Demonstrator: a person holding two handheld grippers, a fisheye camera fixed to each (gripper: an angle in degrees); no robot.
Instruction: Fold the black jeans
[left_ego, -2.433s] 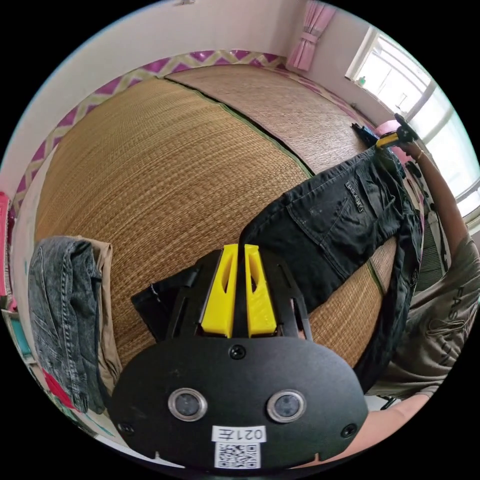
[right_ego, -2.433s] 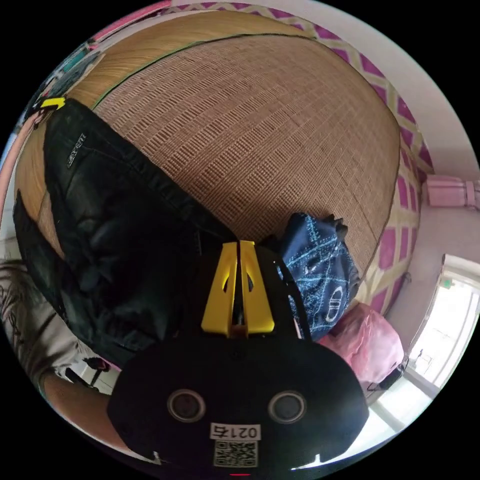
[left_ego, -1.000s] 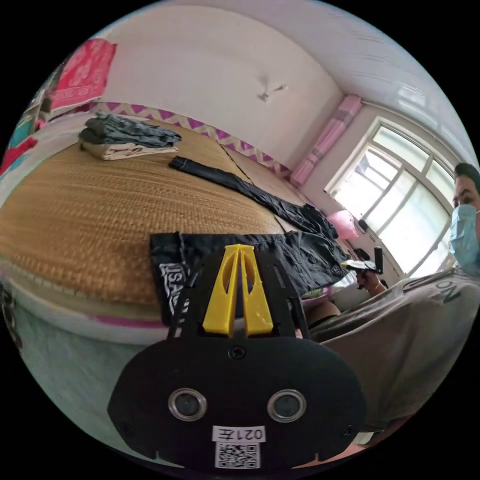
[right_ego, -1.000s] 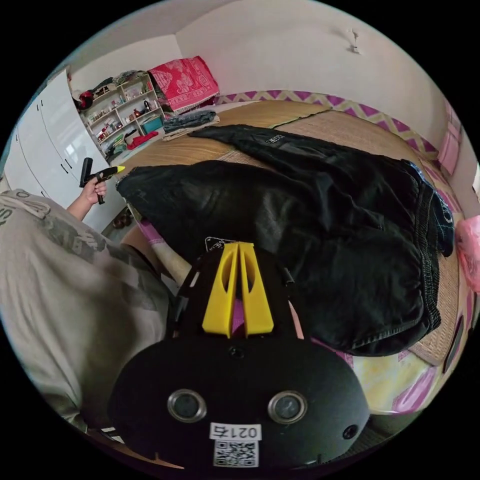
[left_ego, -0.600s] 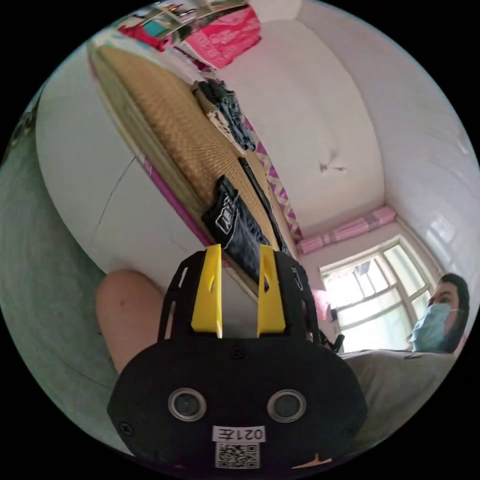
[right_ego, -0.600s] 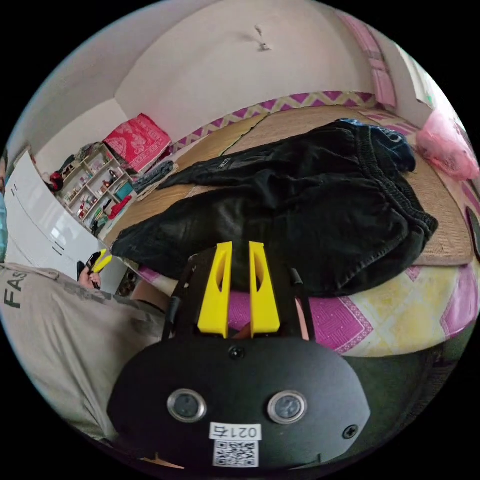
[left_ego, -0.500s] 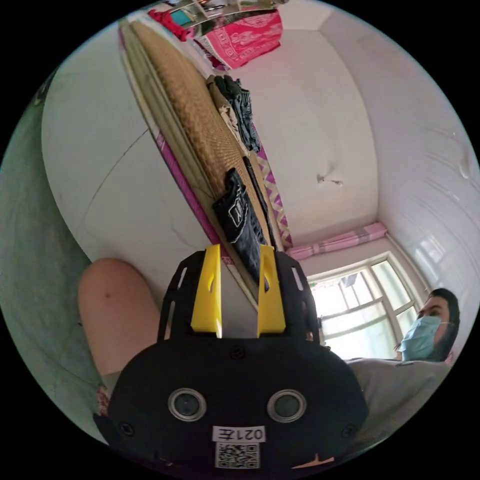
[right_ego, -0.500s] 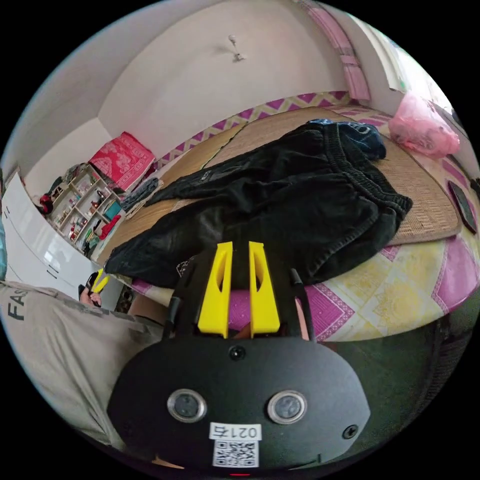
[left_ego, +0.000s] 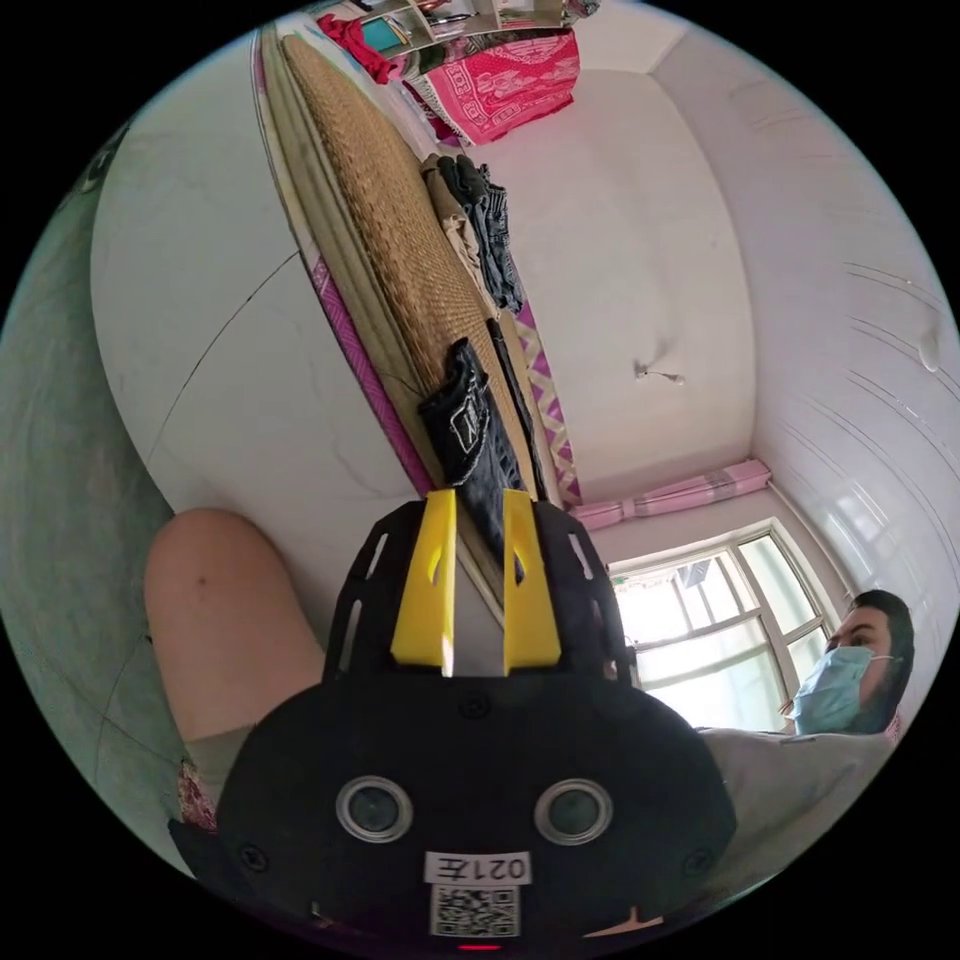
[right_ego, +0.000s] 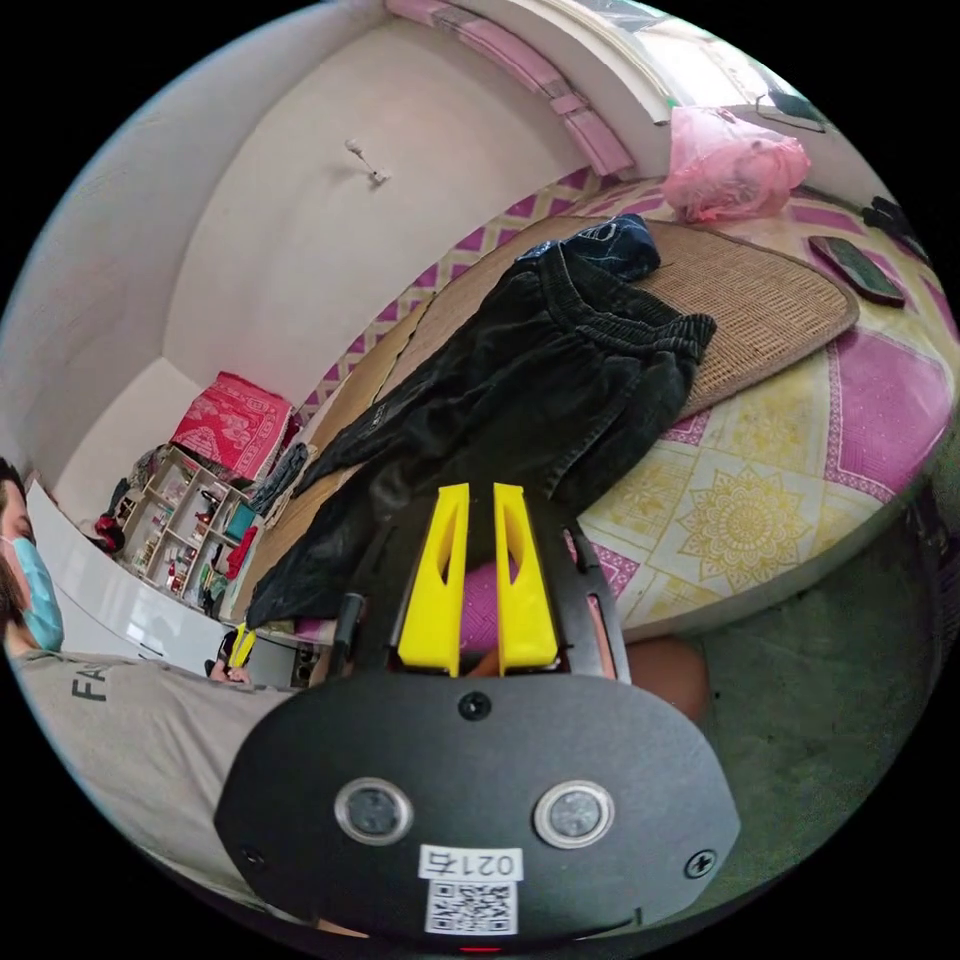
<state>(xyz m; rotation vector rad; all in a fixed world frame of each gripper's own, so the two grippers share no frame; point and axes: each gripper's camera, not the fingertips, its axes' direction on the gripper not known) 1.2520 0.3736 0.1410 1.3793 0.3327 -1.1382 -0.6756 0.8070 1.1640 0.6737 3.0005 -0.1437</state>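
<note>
The black jeans (right_ego: 520, 400) lie spread across the woven mat (right_ego: 770, 290) on the bed, one end drooping over the bed's near edge. In the left gripper view that waistband end of the jeans (left_ego: 467, 425) hangs over the edge, seen side-on. My left gripper (left_ego: 478, 497) is open and holds nothing, below the bed edge and just short of the waistband. The right gripper (right_ego: 480, 492) is open by a narrow gap, also with nothing in it, in front of the jeans' overhanging hem. The left gripper (right_ego: 240, 645) shows small at the right gripper view's lower left.
A stack of folded clothes (left_ego: 480, 240) sits at the mat's far end. A dark blue garment (right_ego: 610, 245), a pink bag (right_ego: 730, 150) and a flat dark object (right_ego: 860, 270) lie beyond the jeans. The person's knee (left_ego: 220, 620) and torso (right_ego: 140, 740) are close by. Shelves (right_ego: 190, 530) stand at the wall.
Both grippers have let go of the jeans, which now rest on the mat. Both hands have dropped below the bed edge and rolled. The left jaws have narrowed a little.
</note>
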